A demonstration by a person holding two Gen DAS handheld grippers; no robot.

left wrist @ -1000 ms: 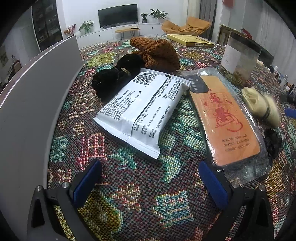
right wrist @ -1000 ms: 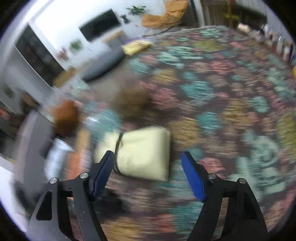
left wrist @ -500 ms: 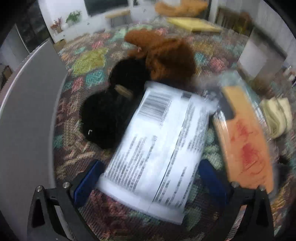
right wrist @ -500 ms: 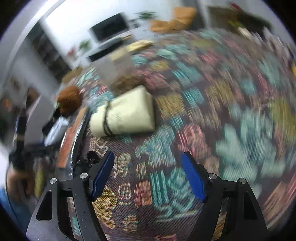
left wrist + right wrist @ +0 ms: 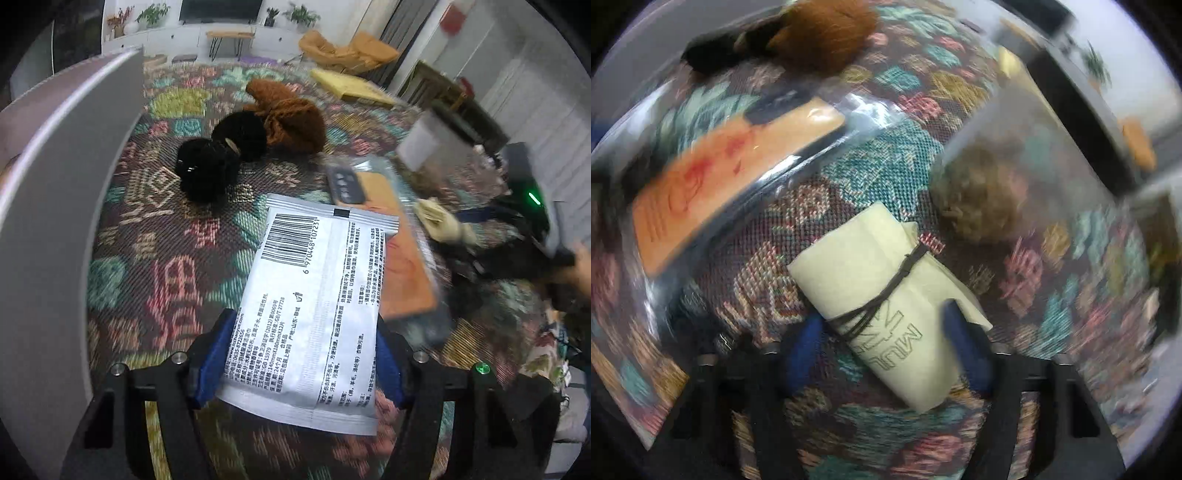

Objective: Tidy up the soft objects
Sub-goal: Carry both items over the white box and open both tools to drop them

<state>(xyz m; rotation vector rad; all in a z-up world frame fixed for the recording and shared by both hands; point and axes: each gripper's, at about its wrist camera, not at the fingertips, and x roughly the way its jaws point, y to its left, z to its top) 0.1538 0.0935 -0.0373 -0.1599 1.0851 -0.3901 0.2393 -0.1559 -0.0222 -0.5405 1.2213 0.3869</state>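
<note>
Two sets of tongs work over the patterned woven bench. The left tongs are clamped on a flat, glossy white packet, lifted above the cloth. The right tongs straddle a soft cream roll tied with dark cord, blue pads apart, flanking it.

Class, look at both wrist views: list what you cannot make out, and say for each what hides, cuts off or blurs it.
- Left wrist view: the orange card in plastic is partly covered by the white packet held in the left gripper; its print is blurred.
- Left wrist view: the right edge is motion-smeared, so the dark items there are unreadable.
- Right wrist view: the cream roll has lettering partly hidden by the black cord; whether the right gripper grips it is unclear.
</note>
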